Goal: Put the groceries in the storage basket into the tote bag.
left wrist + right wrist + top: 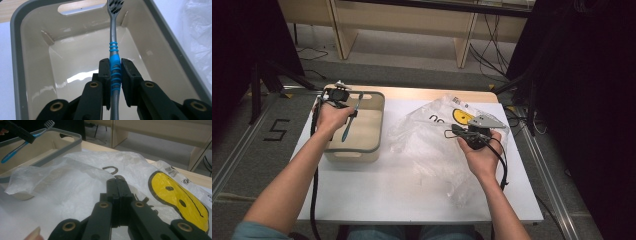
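A grey and blue toothbrush (113, 35) hangs over the inside of a beige bin with a grey rim (15, 50). My left gripper (115, 63) is shut on its blue ribbed grip, bristle head pointing away from the camera. From above, the left gripper (352, 114) holds the toothbrush (347, 131) slanted over the bin (379, 125) at the table's left. My right gripper (117, 180) is shut, low over a crumpled clear plastic bag (75, 177) with a yellow smiley (180, 200). I cannot tell whether film is pinched between its jaws. The right gripper (451, 132) lies mid-right above the bag (427, 150).
A white mat (412, 200) covers the table, bare along the front edge. Wooden furniture legs (462, 45) and floor cables (492, 55) lie beyond the far edge. Dark stands flank both sides, and a taped "5" (277, 129) marks the floor at left.
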